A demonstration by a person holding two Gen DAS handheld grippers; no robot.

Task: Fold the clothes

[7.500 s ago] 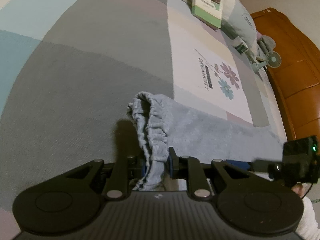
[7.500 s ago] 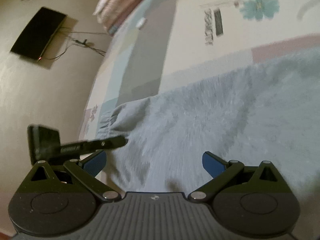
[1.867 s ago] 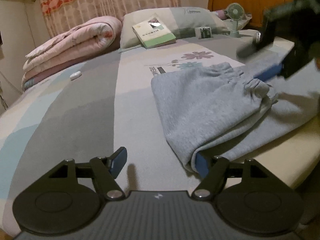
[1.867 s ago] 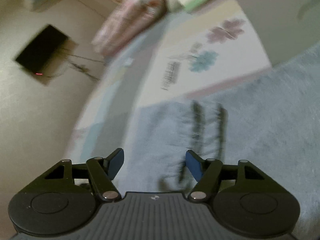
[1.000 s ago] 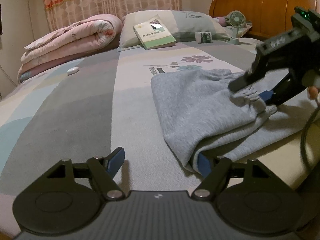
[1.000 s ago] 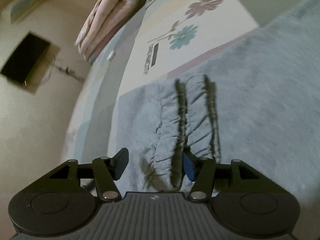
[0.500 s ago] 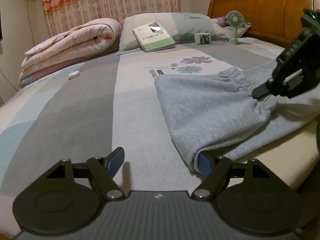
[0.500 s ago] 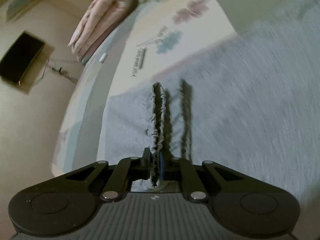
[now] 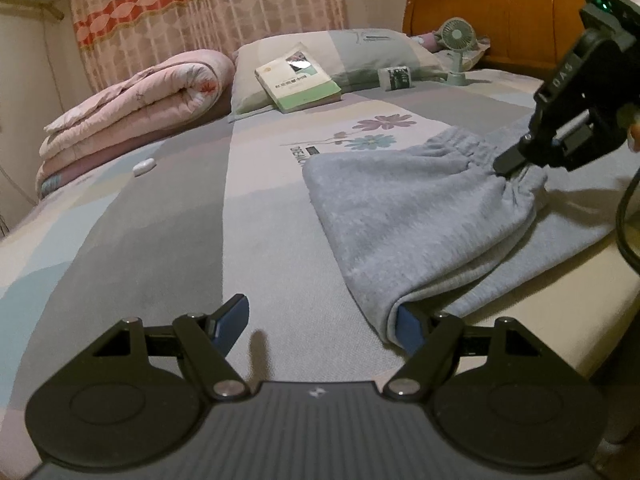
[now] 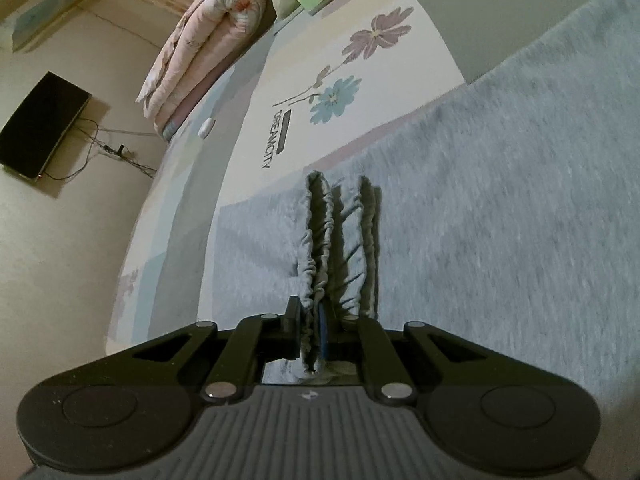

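Grey-blue sweatpants [image 9: 420, 216] lie folded over on the bed, with the gathered elastic waistband [image 9: 516, 184] at the right. My left gripper [image 9: 320, 324] is open and low over the sheet. Its right fingertip [image 9: 408, 328] is tucked in under the fold's near edge, and its left fingertip rests over bare sheet. In the left wrist view my right gripper [image 9: 514, 164] comes in from the right and pinches the waistband. In the right wrist view the right gripper [image 10: 310, 328] is shut on the bunched waistband [image 10: 318, 240], with the rest of the pants [image 10: 500, 200] spread out behind.
A rolled pink quilt [image 9: 136, 108], a pillow [image 9: 360, 52] with a book [image 9: 298, 78] on it, a small fan [image 9: 456, 48] and a wooden headboard [image 9: 500, 12] stand at the far end. A small white object [image 9: 144, 166] lies on the sheet. The bed edge drops off at the right.
The right gripper has shut on the elastic waistband, bunching it between its fingers and raising it slightly. The left gripper has kept still and open.
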